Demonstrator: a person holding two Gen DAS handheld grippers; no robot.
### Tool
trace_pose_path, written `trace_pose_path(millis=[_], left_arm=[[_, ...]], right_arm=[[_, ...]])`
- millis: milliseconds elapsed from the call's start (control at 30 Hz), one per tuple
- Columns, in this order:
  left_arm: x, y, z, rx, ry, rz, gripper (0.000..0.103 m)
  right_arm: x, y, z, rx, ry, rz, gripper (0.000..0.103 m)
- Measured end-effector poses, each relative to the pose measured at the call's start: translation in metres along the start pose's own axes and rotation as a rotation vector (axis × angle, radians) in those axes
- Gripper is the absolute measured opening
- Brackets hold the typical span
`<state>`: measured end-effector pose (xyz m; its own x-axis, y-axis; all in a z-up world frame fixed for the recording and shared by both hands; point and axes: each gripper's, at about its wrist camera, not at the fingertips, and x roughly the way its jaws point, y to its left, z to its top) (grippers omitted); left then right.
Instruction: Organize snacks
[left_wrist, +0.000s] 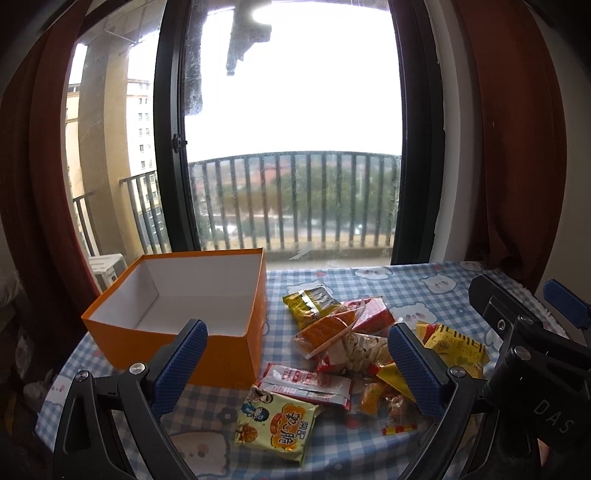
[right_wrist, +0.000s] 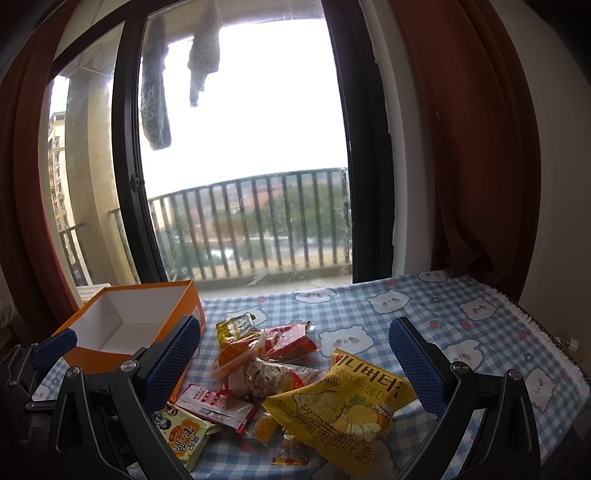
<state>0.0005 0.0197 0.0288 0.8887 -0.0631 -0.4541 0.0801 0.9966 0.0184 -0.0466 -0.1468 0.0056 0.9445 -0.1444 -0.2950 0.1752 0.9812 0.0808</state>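
An empty orange box (left_wrist: 236, 354) with a white inside stands at the table's left; it also shows in the right wrist view (right_wrist: 177, 306). A pile of snack packets lies to its right: a yellow Honey Butter Chip bag (right_wrist: 347, 410), a yellow noodle packet (left_wrist: 277, 424), a red-and-white sachet (left_wrist: 306, 382), a red packet (left_wrist: 373, 314) and a yellow-black packet (left_wrist: 310, 301). My left gripper (left_wrist: 297, 363) is open and empty, above the pile's near side. My right gripper (right_wrist: 295, 363) is open and empty over the pile; it shows at right in the left wrist view (left_wrist: 532, 317).
The table carries a blue checked cloth with bear prints (right_wrist: 461, 325). A large window with a black frame (left_wrist: 170, 147) and balcony railing stands behind it. Red-brown curtains (right_wrist: 472, 147) hang on both sides, close to the table's back right corner.
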Motion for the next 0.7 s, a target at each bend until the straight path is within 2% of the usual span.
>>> trace_pose_path(millis=[100, 267, 400, 600, 700], left_arm=[[-0.014, 0.0, -0.005, -0.022, 0.006, 0.024, 0.098], [-0.032, -0.005, -0.016, -0.02, -0.047, 0.067, 0.098], [-0.04, -0.005, -0.023, -0.052, -0.047, 0.037, 0.098], [-0.043, -0.002, -0.029, -0.074, -0.044, 0.033, 0.099], [-0.038, -0.001, -0.03, -0.078, -0.032, 0.028, 0.099]], right_arm=[[-0.013, -0.003, -0.001, -0.02, -0.007, 0.014, 0.103], [-0.028, -0.006, -0.005, -0.043, -0.035, 0.034, 0.103], [-0.035, -0.011, -0.008, -0.037, -0.04, 0.035, 0.103], [-0.042, -0.009, -0.015, -0.028, -0.037, 0.039, 0.103], [-0.036, -0.006, -0.015, -0.051, 0.0, 0.037, 0.103]])
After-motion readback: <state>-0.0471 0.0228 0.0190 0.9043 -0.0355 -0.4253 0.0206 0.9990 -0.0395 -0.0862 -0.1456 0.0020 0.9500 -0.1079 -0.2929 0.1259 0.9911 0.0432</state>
